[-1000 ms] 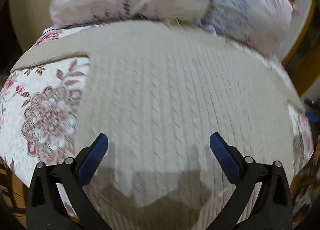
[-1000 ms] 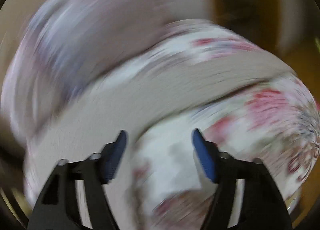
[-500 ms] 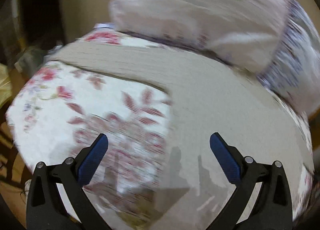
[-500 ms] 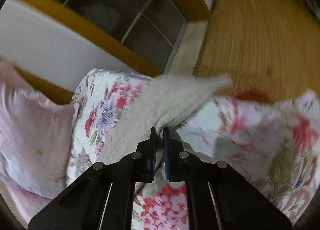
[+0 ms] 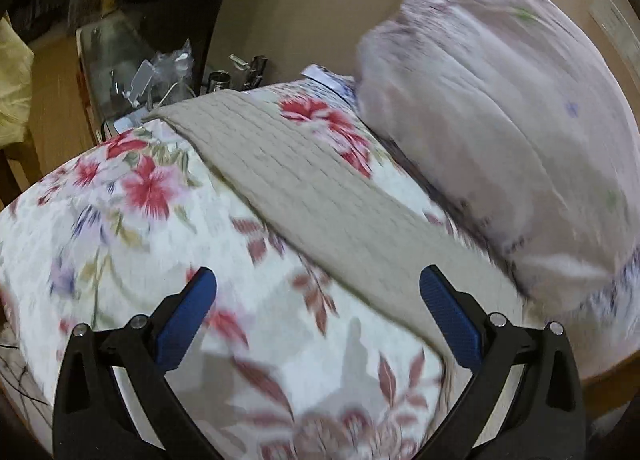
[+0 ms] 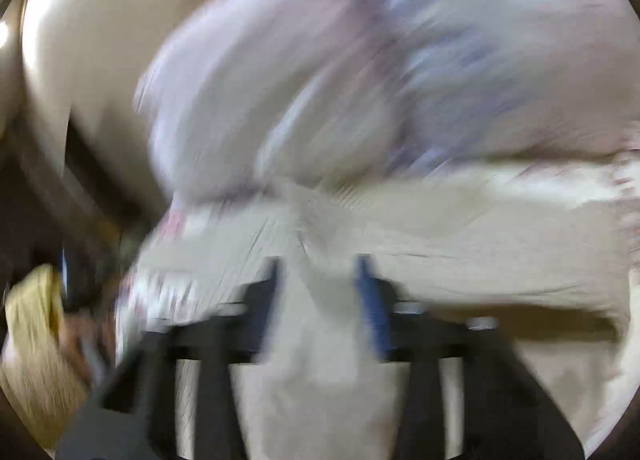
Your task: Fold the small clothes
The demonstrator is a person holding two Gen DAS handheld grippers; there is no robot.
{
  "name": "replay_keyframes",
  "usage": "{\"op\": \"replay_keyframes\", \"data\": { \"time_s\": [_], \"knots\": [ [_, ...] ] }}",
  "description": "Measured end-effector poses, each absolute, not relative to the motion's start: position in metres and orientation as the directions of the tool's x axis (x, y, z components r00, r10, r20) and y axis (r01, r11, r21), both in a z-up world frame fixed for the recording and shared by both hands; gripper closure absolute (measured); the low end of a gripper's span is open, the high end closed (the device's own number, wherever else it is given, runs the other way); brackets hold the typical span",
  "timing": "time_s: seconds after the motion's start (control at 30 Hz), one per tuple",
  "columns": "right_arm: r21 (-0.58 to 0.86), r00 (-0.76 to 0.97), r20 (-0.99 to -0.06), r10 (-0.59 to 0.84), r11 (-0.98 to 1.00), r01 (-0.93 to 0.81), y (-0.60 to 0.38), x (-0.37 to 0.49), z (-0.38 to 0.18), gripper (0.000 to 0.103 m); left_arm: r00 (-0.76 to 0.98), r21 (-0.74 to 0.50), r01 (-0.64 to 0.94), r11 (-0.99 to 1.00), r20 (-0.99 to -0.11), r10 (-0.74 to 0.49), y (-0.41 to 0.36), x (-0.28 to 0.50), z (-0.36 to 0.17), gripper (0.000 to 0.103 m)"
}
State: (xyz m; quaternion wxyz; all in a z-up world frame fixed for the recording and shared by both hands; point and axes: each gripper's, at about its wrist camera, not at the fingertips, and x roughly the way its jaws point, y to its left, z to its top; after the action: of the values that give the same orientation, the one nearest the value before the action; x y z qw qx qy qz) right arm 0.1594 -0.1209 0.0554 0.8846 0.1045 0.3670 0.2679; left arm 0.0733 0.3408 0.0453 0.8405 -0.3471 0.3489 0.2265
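Left gripper [image 5: 318,314] hangs over the floral bedspread [image 5: 120,244], blue-padded fingers [image 5: 186,318] spread wide, nothing between them. Beige cable-knit garment [image 5: 304,196] lies flat across the bedspread in a long diagonal band, running from the far left edge of the bed down toward the right finger; its near end passes just behind that finger's pad, contact unclear. A pale pink quilted pillow [image 5: 500,132] sits at the head of the bed, right of the garment, its lower edge against the knit. Beyond the bed's far corner, a glass-topped side table [image 5: 108,60] with clear plastic wrapping and small metal items on it; details too small to make out. Right wrist view is heavily motion-blurred. Right gripper [image 6: 320,288] sits low over the knit, fingers [image 6: 370,300] parted by a moderate gap, with beige fabric [image 6: 460,228] showing between and beyond them; whether they pinch any cloth cannot be told through the blur. Pink pillow [image 6: 320,80] fills the upper half of that view, a yellowish cloth [image 6: 32,340] at far left.
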Motion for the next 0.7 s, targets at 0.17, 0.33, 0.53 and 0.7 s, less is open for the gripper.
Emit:
{"op": "replay_keyframes", "data": {
  "time_s": [0.17, 0.33, 0.53, 0.7],
  "knots": [
    [0.374, 0.533, -0.649, 0.543, 0.838, -0.398, -0.104, 0.137, 0.036, 0.037, 0.656, -0.516, -0.653, 0.554, -0.751, 0.073, 0.392, 0.087, 0.028, 0.008],
    [0.424, 0.558, -0.696, 0.451, 0.886, -0.188, -0.151, 0.144, 0.019, 0.037, 0.682, -0.594, -0.666, 0.451, -0.73, 0.046, 0.435, 0.089, 0.016, 0.031],
    [0.425, 0.558, -0.722, 0.409, 0.898, -0.109, -0.168, 0.133, 0.009, 0.037, 0.712, -0.661, -0.667, 0.344, -0.702, 0.032, 0.467, 0.094, 0.013, 0.064],
    [0.407, 0.549, -0.723, 0.42, 0.9, -0.152, -0.161, 0.133, 0.012, 0.037, 0.697, -0.605, -0.663, 0.442, -0.714, 0.068, 0.464, 0.11, 0.031, 0.097]
  ]
}}
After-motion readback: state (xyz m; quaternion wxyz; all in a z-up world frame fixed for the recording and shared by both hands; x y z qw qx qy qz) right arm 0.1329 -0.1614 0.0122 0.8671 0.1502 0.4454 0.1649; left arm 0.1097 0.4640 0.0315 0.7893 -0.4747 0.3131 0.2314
